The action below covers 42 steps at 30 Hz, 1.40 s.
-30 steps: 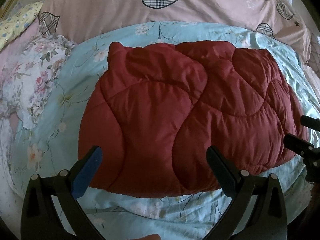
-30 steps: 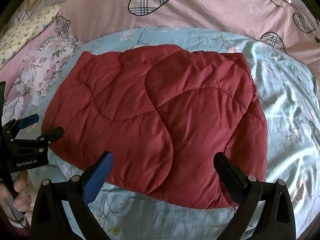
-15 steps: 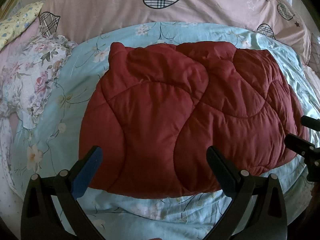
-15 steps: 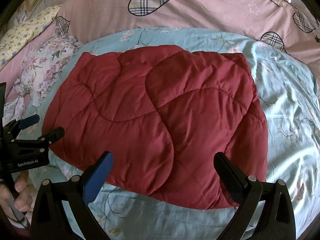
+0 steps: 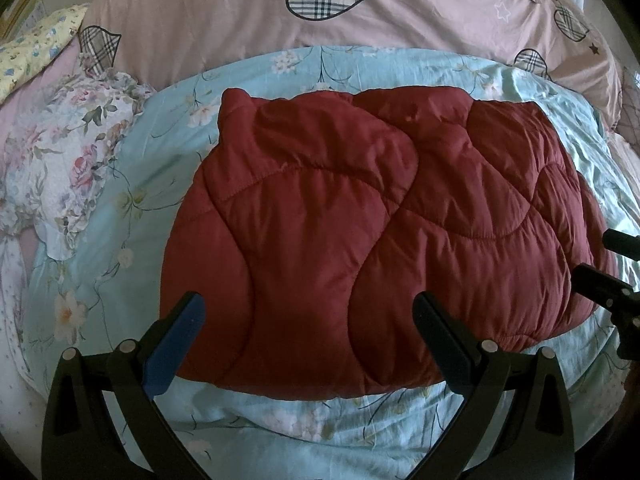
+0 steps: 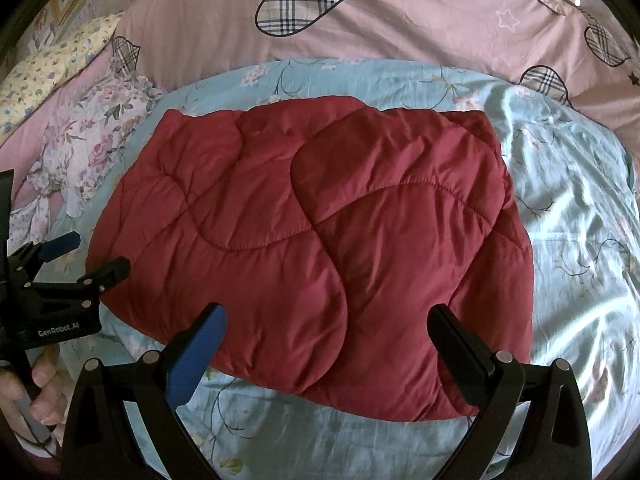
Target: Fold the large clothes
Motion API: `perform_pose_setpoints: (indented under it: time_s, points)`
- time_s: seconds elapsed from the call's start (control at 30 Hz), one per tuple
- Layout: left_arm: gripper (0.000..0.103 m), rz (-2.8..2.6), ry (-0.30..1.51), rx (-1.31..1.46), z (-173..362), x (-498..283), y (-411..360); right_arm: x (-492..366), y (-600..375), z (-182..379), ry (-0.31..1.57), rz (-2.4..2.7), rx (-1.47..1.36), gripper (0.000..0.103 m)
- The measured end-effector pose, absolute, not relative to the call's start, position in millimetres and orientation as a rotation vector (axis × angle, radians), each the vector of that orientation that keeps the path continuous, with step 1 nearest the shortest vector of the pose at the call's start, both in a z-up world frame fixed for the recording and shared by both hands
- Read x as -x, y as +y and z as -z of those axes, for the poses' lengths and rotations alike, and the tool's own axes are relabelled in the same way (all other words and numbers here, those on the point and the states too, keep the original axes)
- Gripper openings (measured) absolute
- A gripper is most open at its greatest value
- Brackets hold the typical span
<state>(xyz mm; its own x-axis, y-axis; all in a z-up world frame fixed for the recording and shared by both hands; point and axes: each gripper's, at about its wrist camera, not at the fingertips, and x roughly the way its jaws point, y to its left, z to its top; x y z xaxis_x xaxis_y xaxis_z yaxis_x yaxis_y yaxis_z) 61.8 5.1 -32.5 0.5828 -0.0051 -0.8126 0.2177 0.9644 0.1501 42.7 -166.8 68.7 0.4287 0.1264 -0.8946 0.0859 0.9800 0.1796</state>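
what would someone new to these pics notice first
The dark red quilted padded garment, folded into a puffy block, fills the middle of the pale blue floral bedsheet. Behind it runs a pink duvet with plaid heart patches. Near the lower edge, the open left hand-held gripper and the open right hand-held gripper hover at the garment's near edge, holding nothing.

The folded coat (image 5: 372, 232) lies flat on the bed sheet (image 5: 320, 424), in the middle of the bed. The left tool (image 5: 308, 336) is at the coat's near edge, and so is the right tool (image 6: 326, 344), further right. Behind the coat lies a big quilt (image 6: 400, 20). To the left of the coat lies a small cloth (image 5: 64, 152), with a pillow (image 6: 48, 68) behind it.
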Motion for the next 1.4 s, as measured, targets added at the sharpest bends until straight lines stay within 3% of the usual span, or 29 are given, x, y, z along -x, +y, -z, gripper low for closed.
perform_pose_setpoints:
  time_s: [1.4]
  points:
    - [0.103, 0.12, 0.94, -0.253, 32.0, -65.9, 5.5, -44.4, -169.4, -70.1, 1.12, -0.026, -0.225, 0.101]
